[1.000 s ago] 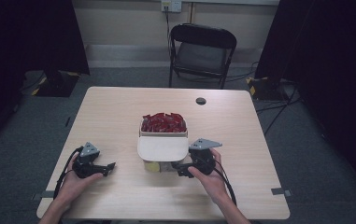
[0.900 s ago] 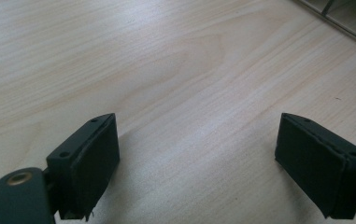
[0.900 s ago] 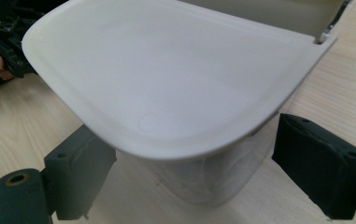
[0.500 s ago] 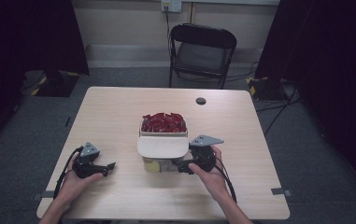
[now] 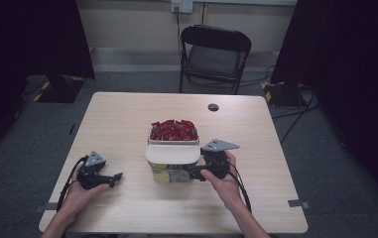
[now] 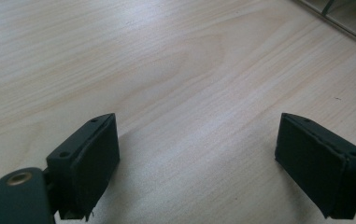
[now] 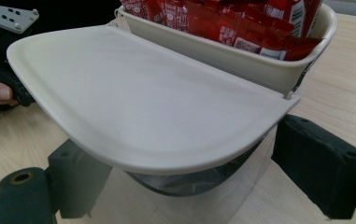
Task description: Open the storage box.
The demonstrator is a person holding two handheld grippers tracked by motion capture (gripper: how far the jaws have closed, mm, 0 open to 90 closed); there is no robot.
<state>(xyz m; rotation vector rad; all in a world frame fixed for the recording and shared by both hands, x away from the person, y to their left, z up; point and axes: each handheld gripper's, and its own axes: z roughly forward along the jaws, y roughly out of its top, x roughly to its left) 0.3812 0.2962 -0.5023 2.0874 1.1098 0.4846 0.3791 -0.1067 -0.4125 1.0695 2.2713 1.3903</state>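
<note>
Pale wood surface (image 5: 127,124) in the high view carries a white tub (image 5: 173,140) of red packets (image 5: 173,130) with its lid (image 5: 172,153) flapped toward me over a clear cup (image 5: 171,174), my right gripper (image 5: 196,173) at the cup's right side, my left gripper (image 5: 114,177) well apart. Left gripper view: fingers (image 6: 91,158) wide over bare wood, holding nothing. Right gripper view: the cup (image 7: 189,196) sits between wide fingers (image 7: 320,168) under the lid (image 7: 143,107), untouched, so I'd stay low, centre it, then close gently.

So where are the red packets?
In the high view, the red packets fill the far half of the white container at the middle of the table, just beyond its flat lid, with the right gripper beside it.
</note>
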